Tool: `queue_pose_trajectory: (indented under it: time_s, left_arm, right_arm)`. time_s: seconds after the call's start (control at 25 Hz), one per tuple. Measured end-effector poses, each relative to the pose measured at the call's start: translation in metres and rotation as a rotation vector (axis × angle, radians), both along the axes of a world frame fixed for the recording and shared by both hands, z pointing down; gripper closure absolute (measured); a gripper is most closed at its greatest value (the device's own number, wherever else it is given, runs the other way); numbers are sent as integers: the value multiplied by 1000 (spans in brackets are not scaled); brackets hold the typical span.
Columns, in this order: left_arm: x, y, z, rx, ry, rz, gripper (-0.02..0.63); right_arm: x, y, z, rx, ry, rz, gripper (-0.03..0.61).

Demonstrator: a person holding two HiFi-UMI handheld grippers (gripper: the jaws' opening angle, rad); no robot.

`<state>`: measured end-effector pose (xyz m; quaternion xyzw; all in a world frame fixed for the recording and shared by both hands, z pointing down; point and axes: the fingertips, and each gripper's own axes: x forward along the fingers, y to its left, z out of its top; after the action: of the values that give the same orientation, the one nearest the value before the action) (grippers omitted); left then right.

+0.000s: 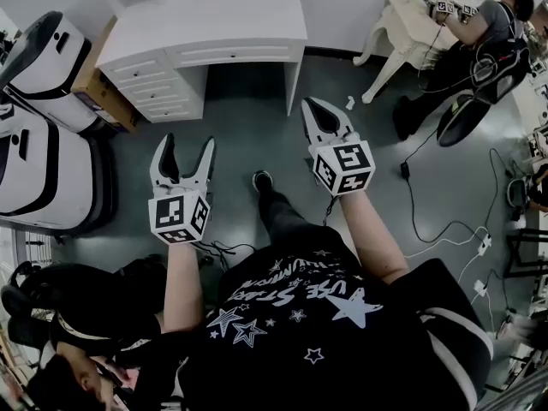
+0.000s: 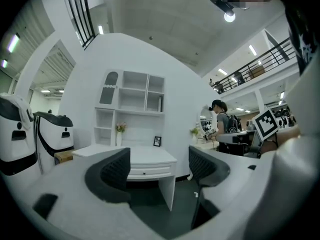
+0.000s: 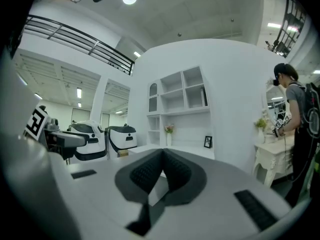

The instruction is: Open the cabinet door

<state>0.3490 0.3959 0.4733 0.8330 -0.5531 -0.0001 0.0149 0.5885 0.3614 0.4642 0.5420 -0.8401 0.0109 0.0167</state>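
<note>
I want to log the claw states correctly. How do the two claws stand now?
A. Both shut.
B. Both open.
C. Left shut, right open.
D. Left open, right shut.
D: the left claw has its jaws wide apart with nothing between them, while the right claw has its jaws closed together, empty.

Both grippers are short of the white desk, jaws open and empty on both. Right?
Not quite. The right gripper is shut, jaws together with nothing between them, as the right gripper view shows. The left gripper is open and empty, and both are short of the white desk.
</note>
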Motion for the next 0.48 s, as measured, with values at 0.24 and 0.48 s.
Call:
queue_pose_trajectory:
  time_s: [0.24,0.48]
  left_arm:
    - [-22,-74,-4,5,-19,-70,175]
    - [-41,-169,-10,-9,-42,-108,167]
  right_arm:
    - [-15,-89,0,16,-42,-52,572]
    - [-28,-206,-3,5,-78,-60,574]
